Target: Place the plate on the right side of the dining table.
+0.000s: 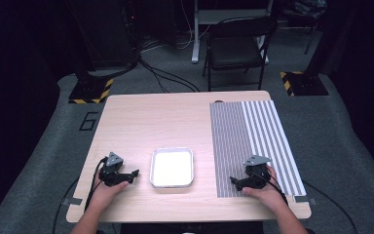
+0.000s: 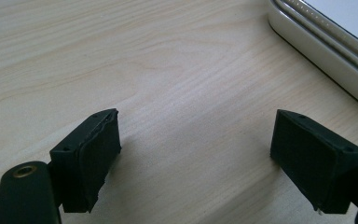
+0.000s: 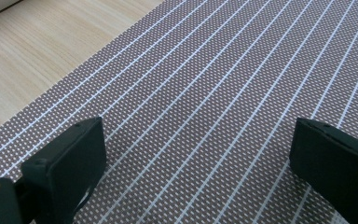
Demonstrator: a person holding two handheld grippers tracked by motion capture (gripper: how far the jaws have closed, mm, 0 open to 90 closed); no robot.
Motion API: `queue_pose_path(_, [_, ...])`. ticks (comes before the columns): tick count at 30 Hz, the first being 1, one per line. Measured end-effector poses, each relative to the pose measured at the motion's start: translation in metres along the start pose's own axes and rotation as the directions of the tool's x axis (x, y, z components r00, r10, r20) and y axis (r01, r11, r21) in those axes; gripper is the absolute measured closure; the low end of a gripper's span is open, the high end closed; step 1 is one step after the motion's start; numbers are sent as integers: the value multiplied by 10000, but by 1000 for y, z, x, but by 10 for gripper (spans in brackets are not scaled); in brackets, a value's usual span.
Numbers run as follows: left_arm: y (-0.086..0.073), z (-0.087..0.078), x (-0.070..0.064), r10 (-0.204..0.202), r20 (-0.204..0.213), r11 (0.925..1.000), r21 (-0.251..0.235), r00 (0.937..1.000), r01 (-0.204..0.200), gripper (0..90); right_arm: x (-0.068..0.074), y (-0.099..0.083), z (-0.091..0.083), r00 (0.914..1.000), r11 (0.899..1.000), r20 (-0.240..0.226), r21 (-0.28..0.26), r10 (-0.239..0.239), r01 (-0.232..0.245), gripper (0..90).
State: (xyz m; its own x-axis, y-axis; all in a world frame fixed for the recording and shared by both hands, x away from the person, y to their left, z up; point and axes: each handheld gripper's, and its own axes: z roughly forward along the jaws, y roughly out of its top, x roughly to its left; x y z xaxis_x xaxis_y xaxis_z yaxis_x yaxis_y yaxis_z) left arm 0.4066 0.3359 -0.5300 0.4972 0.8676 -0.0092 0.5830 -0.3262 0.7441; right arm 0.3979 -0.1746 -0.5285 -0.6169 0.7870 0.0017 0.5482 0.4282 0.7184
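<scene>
One white tray point(image 1: 172, 167) sits near the front of the wooden surface point(image 1: 151, 122), between two claws. The left claw point(image 1: 132, 174) rests on bare wood just beside the tray, jaws spread wide and holding nothing. The right claw point(image 1: 234, 181) rests on the one striped placemat point(image 1: 253, 136), jaws likewise wide apart and empty. One folding chair point(image 1: 236, 46) stands beyond the surface.

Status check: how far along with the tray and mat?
Nothing looks done yet. The tray sits empty mid-table; the mat lies flat at the right. Left gripper rests open beside the tray, right gripper open on the mat, neither holding anything. All handling remains.
</scene>
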Motion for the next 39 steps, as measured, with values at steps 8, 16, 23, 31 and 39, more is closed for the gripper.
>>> queue_pose_path(8, [-1,-2,0,-113,-157,9999,-10,9998,113,176,1,0,-1,10000,10000,34,25,-4,4,34])
queue_pose_path(16, [-2,-3,1,-215,-160,9997,-69,9996,214,216,1,0,-1,9999,9999,92,-45,101,-101,50])
queue_pose_path(23, [-1,-5,2,-156,-188,9999,43,9997,157,278,1,0,-2,9998,9999,156,-102,133,-131,83])
queue_pose_path(31, [3,-15,5,-447,-526,9967,654,9976,481,400,4,2,-7,9999,9999,96,91,102,-103,214])
queue_pose_path(39, [4,-25,7,-1254,-10,9915,344,9921,1253,436,3,6,-16,9978,9978,436,-454,497,-478,286])
